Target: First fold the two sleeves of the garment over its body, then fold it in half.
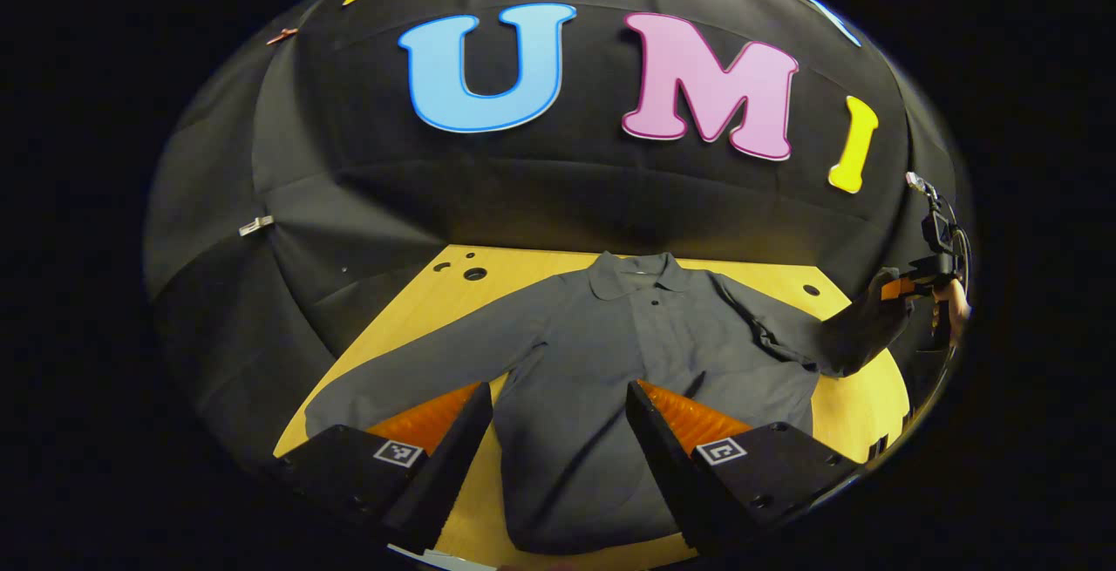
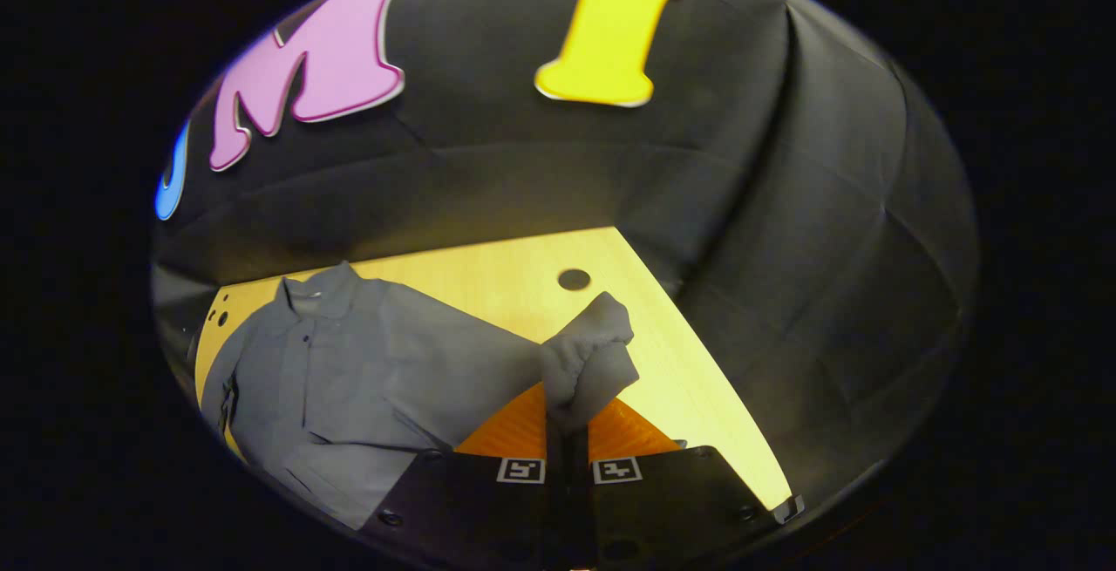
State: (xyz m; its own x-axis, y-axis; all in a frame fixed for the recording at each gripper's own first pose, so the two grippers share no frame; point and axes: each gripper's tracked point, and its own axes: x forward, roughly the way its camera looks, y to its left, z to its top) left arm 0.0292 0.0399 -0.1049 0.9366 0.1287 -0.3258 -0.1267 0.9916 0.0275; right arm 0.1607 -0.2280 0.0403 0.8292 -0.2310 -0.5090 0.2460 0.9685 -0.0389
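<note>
Lying face up on the wooden table, the grey collared shirt has its collar toward the booth wall and one sleeve stretched flat. Your right gripper is clenched on the other sleeve's cuff, lifting it off the table. Your left gripper hovers released above the shirt's body.

- Left gripper view: the shirt has its lower hem hidden behind the left gripper at the bottom of the frame.
- Far right of that view, the right gripper is small and partly cut off; its jaws cannot be made out.
- Right gripper view: the sleeve end disappears between the near fingers at lower centre, and the shirt's lower left is cut off.
</note>
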